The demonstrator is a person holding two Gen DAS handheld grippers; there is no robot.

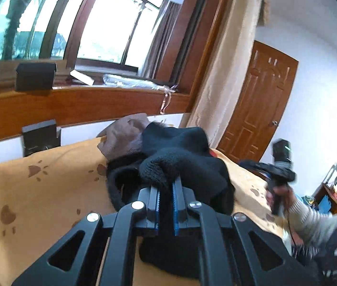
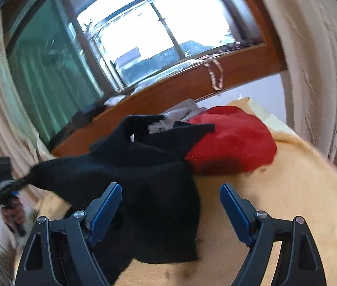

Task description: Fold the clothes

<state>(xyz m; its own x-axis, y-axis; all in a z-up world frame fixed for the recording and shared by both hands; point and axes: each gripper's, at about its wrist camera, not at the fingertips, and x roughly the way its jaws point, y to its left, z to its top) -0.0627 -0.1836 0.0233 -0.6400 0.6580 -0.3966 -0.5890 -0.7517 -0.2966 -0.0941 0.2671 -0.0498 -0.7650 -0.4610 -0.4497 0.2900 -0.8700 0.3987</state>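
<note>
Left tool pinching black knit garment, seemingly bunched

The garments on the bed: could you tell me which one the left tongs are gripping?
The black knit garment: a bunched corner is clamped in the left tongs. The red garment and grey-brown garment lie untouched behind it.

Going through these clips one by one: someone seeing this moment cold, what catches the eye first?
First, the black knit garment sprawled over the yellow paw-print blanket, one corner pinched in the left gripper. Next, the red garment lying just behind it in the right wrist view, bright against the blanket. The right gripper stands wide open over the black fabric, holding nothing.
</note>
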